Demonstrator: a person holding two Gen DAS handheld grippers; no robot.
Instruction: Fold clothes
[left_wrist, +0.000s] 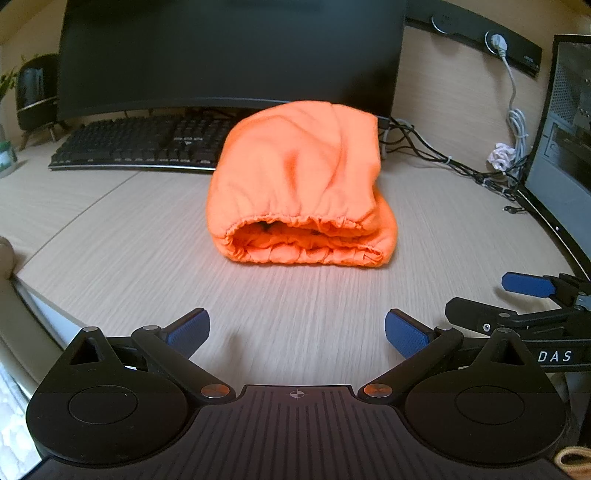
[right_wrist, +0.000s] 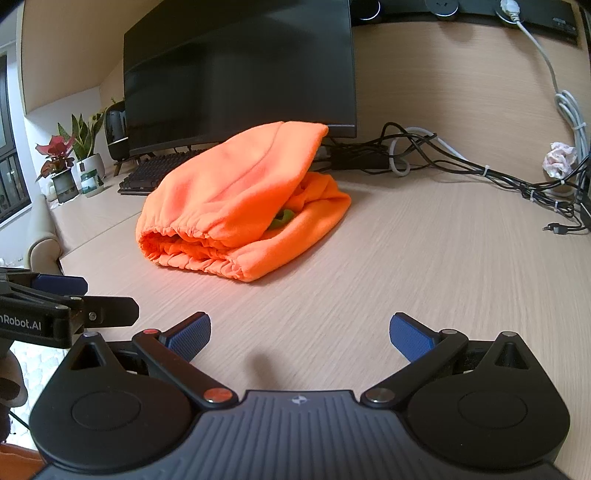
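Judging the orange garment folded on the counter ahead of both wide-open, empty gadgets, left hand-held gripper and right hand-held gripper, I'd press its puffy top layer flat.

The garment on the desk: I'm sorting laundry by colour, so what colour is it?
Plain bright orange garment, clearest in the left wrist view.
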